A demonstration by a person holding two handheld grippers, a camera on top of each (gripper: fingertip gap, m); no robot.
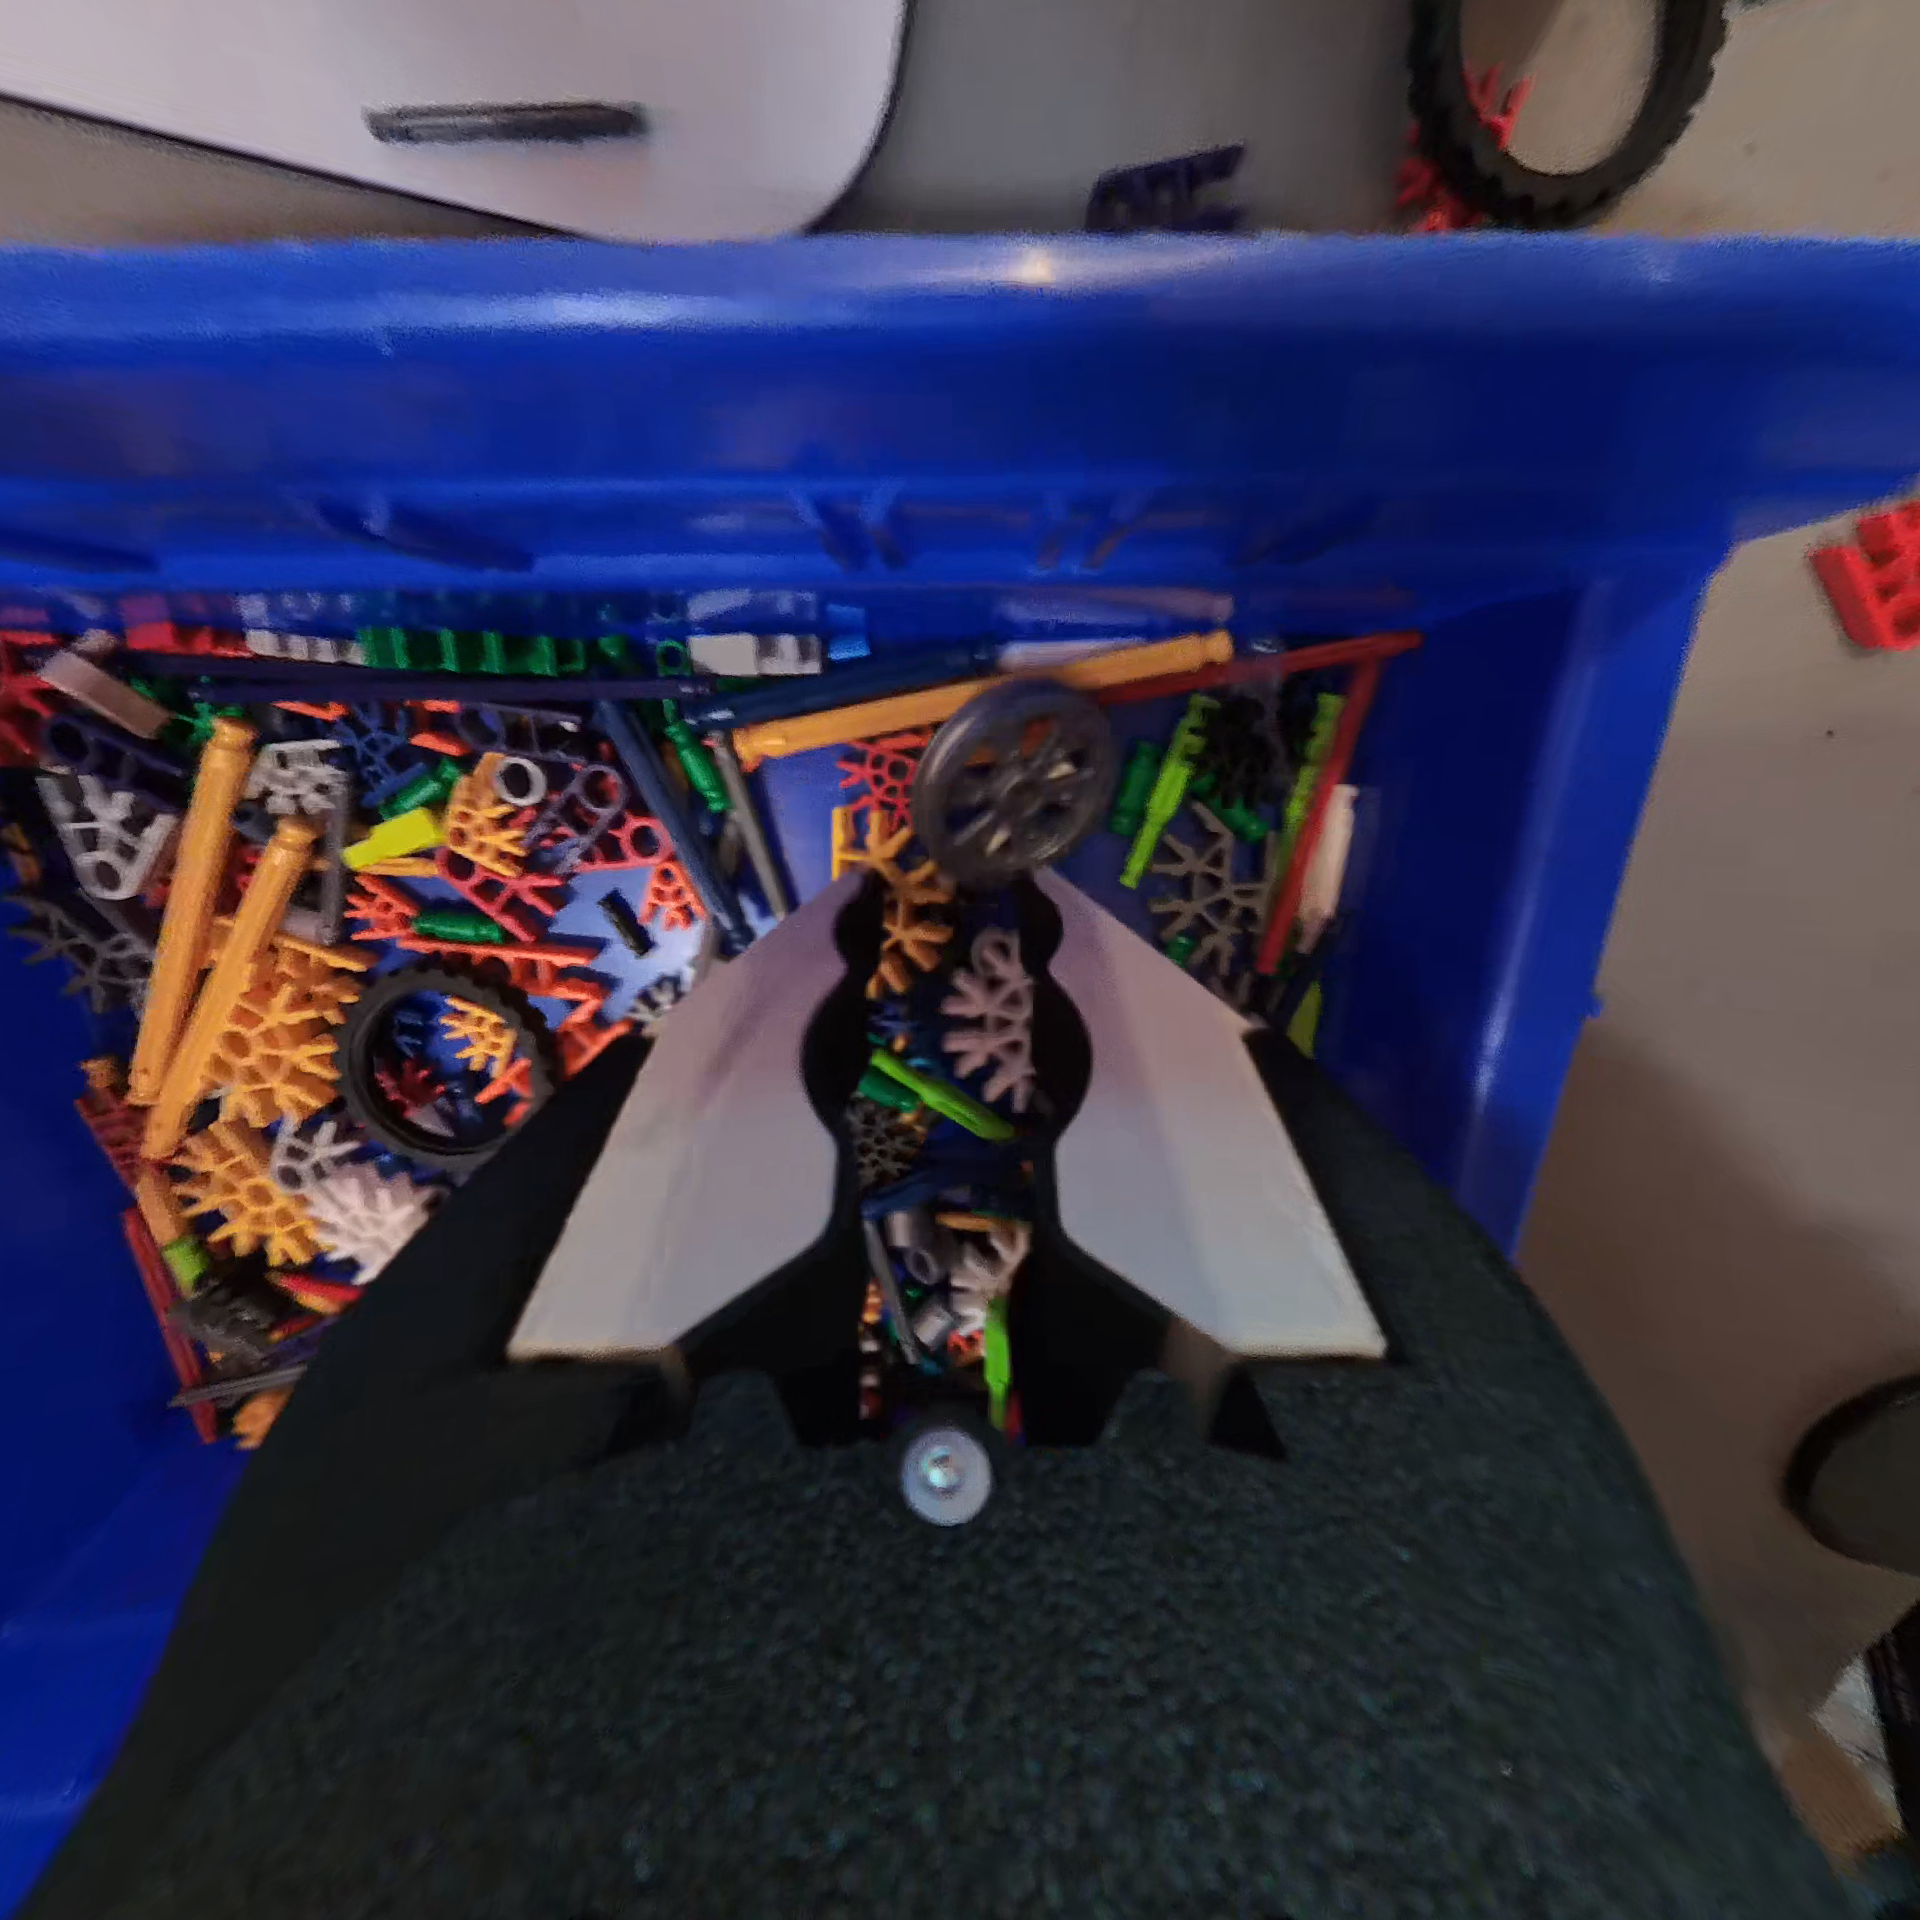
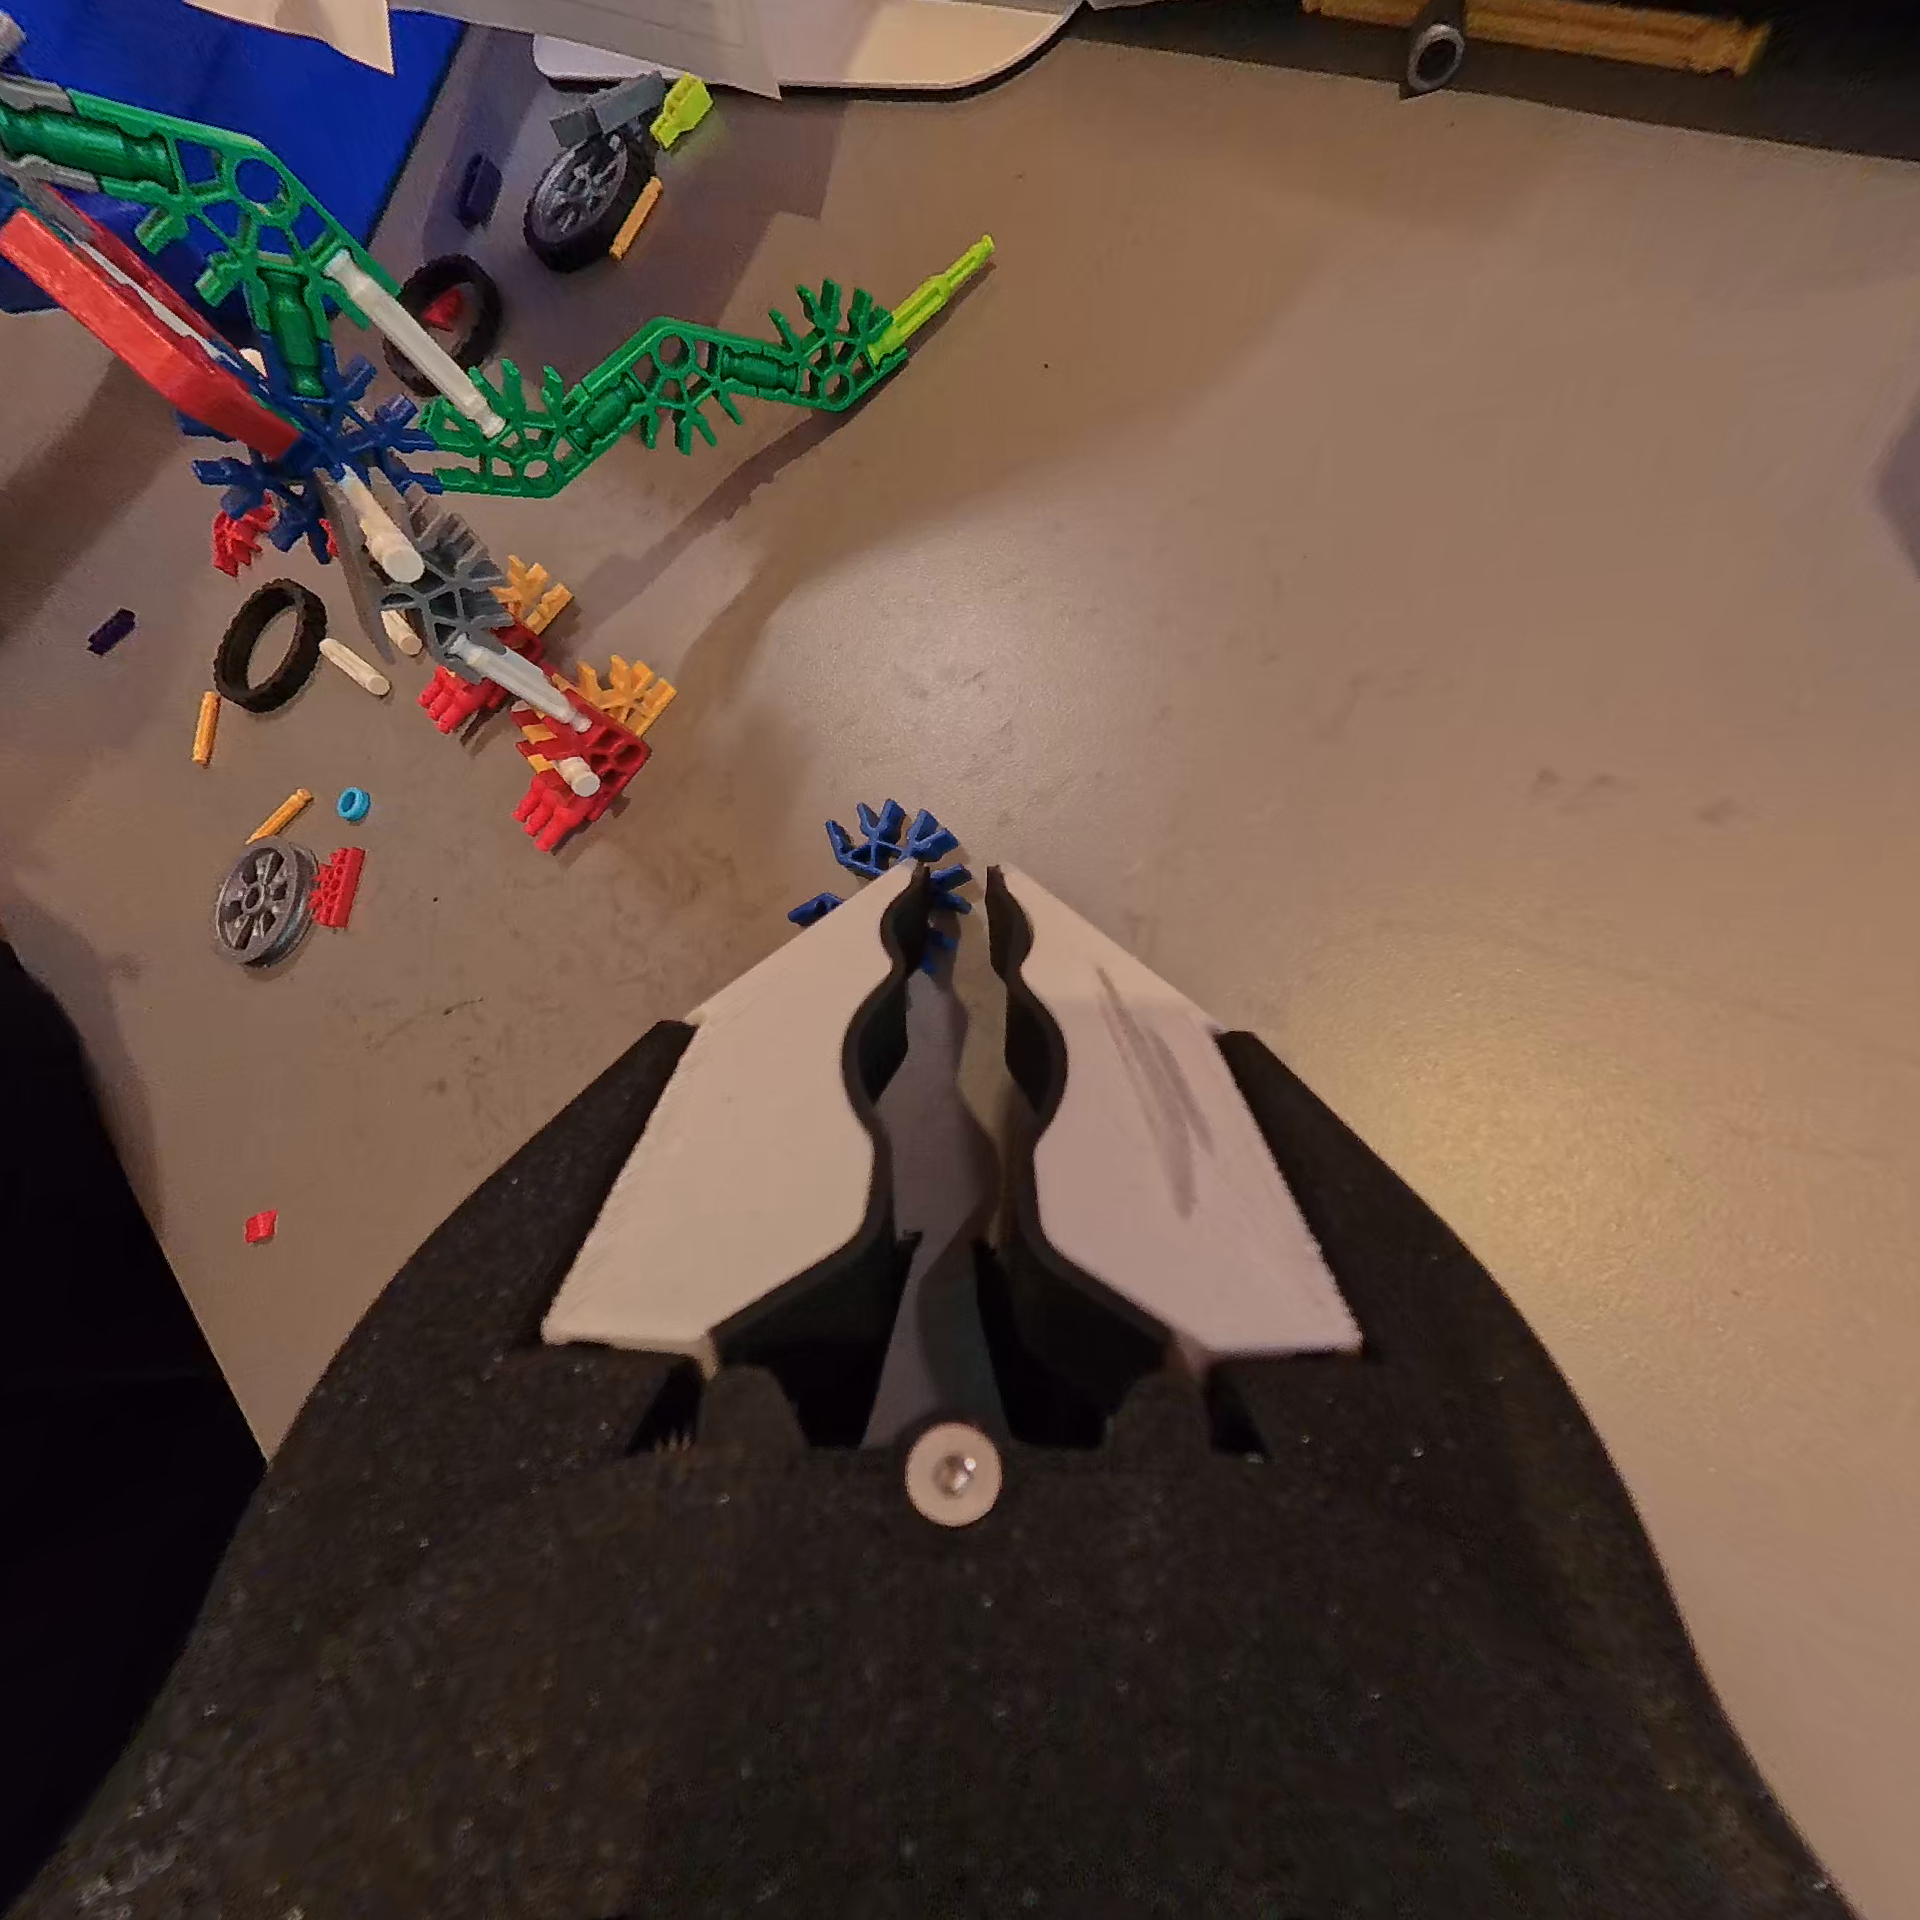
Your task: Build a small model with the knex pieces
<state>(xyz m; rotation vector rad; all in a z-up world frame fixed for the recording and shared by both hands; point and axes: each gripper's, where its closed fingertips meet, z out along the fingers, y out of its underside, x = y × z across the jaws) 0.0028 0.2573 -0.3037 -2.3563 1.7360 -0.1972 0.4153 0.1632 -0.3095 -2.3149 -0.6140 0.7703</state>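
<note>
The left gripper hangs over a blue bin, its two fingers a moderate gap apart. A grey spoked wheel sits right at the fingertips; the view is blurred, and whether the tips pinch its lower rim or it merely lies just beyond them cannot be told. Under and around the fingers the bin is packed with loose building-toy pieces: orange rods, snowflake-shaped connectors, green and red sticks, and a black tyre to the left.

The right gripper is over a tan table, fingers a narrow gap apart. A blue snowflake connector lies at its tips, partly hidden by the left finger; whether it is gripped cannot be told. Farther left stands a half-built model of green, blue, grey and red pieces, with a grey wheel and a black tyre loose beside it.
</note>
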